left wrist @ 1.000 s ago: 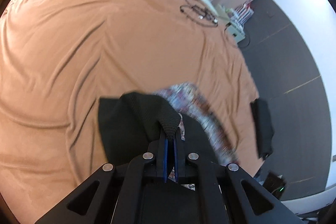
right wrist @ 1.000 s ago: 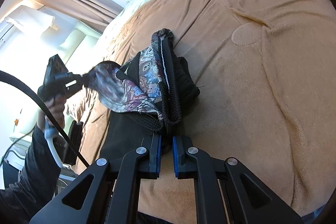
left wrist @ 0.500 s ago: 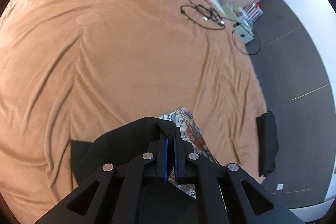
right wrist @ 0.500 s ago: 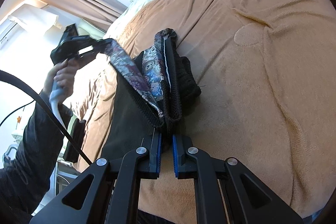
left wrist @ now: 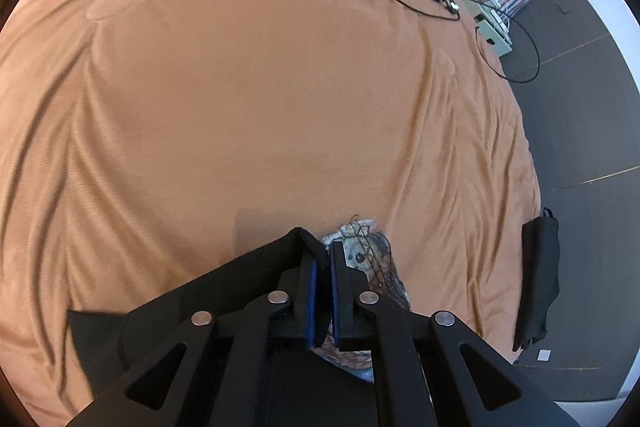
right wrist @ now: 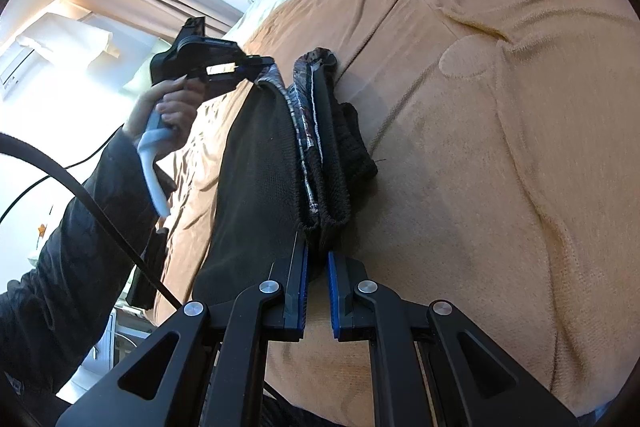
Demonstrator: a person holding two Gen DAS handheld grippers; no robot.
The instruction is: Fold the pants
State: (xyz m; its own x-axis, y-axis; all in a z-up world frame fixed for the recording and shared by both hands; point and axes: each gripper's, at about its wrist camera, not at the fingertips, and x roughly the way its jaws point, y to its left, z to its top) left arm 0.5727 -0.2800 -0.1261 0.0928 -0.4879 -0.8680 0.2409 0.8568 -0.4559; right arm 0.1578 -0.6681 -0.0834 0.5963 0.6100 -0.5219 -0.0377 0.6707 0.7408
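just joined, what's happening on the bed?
A person is folding black pants with a patterned lining on an orange-brown blanket. Both handheld grippers are clamped on the knit waistband: the right gripper pins one end low near the blanket, while the left gripper, held in the person's hand, holds the other end up off the bed. The fabric is stretched between them; the fold is not laid down yet.

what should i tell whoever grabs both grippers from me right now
Left gripper: shut on the pants' ribbed edge, carrying it over the orange bedspread.
Right gripper: shut on the bunched end of the pants, low on the bedspread.
Done: both ends gripped, patterned lining showing between them.
Left: lay the left end flat over the rest, smooth it, release.
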